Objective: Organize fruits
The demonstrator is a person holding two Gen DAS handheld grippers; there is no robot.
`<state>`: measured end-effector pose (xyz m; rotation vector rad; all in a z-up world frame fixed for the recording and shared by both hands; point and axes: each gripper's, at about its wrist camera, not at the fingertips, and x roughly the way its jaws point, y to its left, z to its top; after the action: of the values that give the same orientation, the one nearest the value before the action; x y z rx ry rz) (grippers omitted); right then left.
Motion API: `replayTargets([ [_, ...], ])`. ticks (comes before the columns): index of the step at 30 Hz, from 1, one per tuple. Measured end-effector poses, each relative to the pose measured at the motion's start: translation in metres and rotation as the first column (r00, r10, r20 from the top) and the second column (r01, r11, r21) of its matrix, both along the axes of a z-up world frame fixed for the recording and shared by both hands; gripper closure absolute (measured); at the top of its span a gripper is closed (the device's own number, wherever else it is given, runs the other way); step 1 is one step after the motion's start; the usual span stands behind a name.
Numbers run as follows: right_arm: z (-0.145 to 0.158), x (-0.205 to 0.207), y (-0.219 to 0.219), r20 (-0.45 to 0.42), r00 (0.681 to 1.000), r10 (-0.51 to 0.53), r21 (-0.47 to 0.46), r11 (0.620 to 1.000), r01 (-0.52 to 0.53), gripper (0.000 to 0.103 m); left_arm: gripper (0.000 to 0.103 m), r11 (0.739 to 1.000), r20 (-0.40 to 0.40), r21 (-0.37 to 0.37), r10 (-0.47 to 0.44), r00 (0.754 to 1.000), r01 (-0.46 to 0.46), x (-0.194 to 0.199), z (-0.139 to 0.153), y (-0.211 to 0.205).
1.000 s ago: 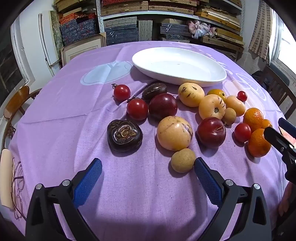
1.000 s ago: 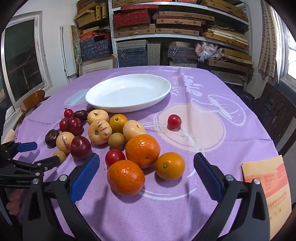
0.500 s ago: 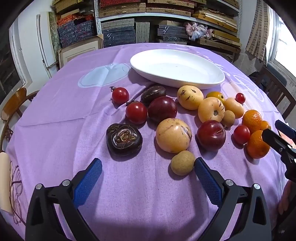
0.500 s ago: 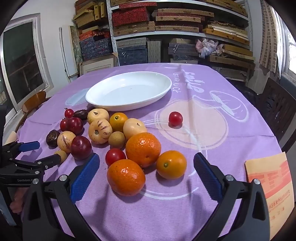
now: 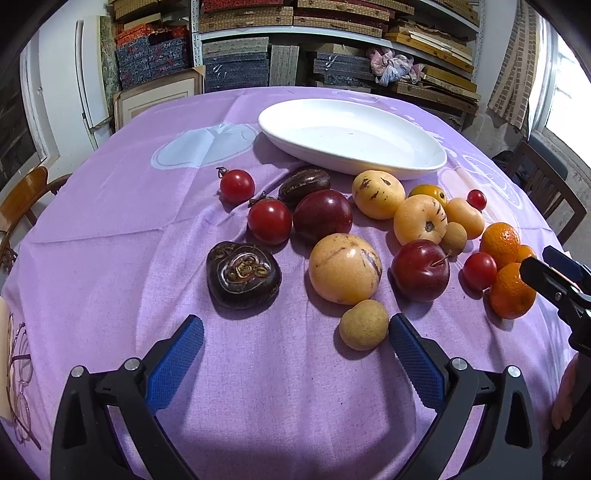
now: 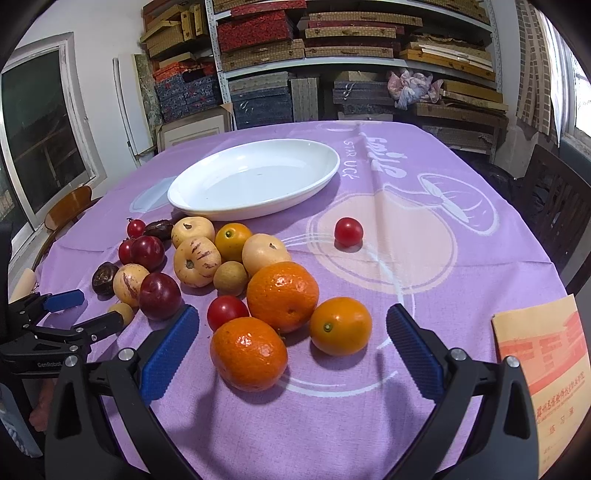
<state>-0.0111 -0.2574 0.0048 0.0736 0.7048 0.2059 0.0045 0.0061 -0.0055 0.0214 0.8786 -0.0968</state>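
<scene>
We hold both the left hand-held gripper (image 5: 295, 349) and right hand-held gripper (image 6: 291, 332) released above the worktop (image 6: 424, 266); 2 oranges (image 6: 282, 295) crowd the lower centre, before the white plate (image 6: 255, 177).

Metal shelving (image 6: 354, 66) stacked with flat patterned boxes lines the white back wall (image 6: 96, 33). Daylight enters through a bright right-hand window (image 5: 569, 96) with a striped curtain (image 5: 513, 74); dark wooden chairs (image 6: 554, 199) stand beside the purple-clothed surface (image 6: 461, 258).
</scene>
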Motion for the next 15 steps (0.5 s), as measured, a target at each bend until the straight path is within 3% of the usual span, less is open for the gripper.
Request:
replayTargets([
  [15, 0.0014, -0.0011, -0.0008, 0.004, 1.000, -0.003, 0.001, 1.000, 0.003, 0.004, 0.003, 1.000, 0.012, -0.007, 0.002, 1.000, -0.002, -0.0039, -0.0007, 0.0010],
])
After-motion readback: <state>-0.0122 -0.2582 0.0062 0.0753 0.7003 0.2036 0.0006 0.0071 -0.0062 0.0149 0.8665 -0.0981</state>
